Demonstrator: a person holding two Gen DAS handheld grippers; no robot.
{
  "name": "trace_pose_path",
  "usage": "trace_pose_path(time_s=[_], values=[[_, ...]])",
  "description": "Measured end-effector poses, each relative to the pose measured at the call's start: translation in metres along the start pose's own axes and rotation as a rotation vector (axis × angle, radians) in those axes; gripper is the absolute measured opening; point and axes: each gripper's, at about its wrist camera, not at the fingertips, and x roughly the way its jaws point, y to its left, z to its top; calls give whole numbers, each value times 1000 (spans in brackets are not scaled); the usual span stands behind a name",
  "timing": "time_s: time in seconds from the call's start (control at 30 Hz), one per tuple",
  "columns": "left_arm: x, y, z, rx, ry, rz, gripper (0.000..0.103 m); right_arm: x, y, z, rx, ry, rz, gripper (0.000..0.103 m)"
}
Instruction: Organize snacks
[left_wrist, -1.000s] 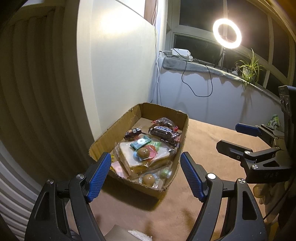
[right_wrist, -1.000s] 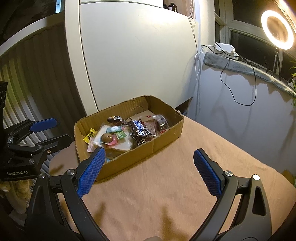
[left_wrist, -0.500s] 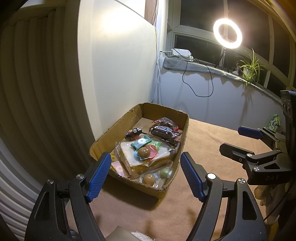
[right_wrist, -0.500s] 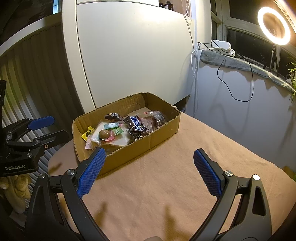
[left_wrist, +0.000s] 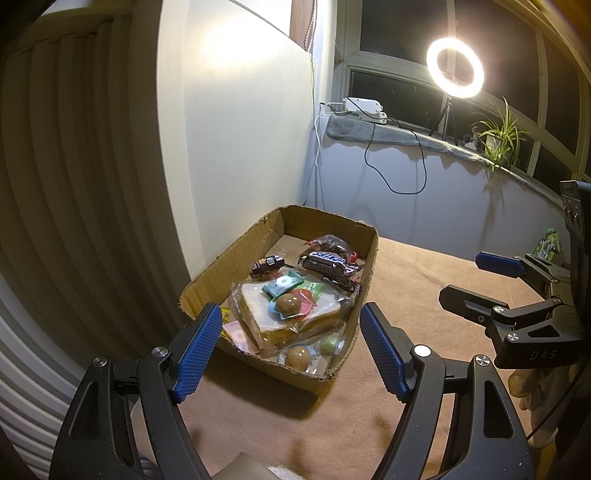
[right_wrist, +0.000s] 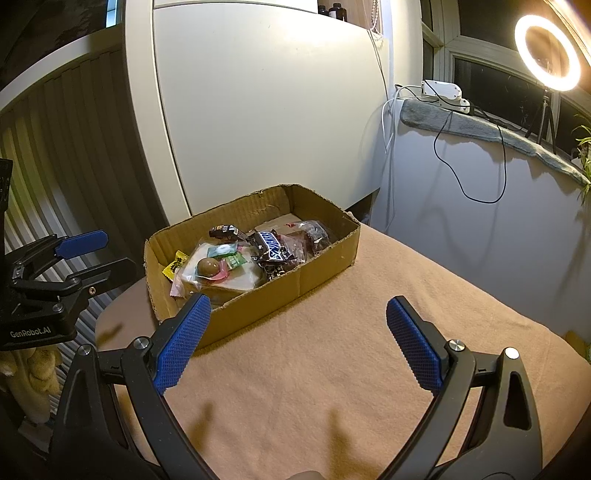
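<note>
My left gripper (left_wrist: 288, 349) jaws wide apart and empty, my right gripper (right_wrist: 297, 341) the same over bare tan cloth (right_wrist: 332, 350), cardboard box (right_wrist: 258, 306) of snacks (right_wrist: 236, 258) near the table's left edge, box slightly farther from the right gripper than before.

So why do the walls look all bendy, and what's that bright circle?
Left wrist view: the fisheye lens curves the ribbed wall; the circle is a ring light, glaring on the white panel. Right wrist view: the same ring light throws the open right gripper finger shadows onto the tan cloth.
</note>
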Motion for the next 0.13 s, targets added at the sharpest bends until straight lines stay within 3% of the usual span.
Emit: trace_pose_path(time_s=[0.13], values=[[1, -2, -2, 13, 2, 6, 77, 0, -1, 0, 1, 3, 2, 98]])
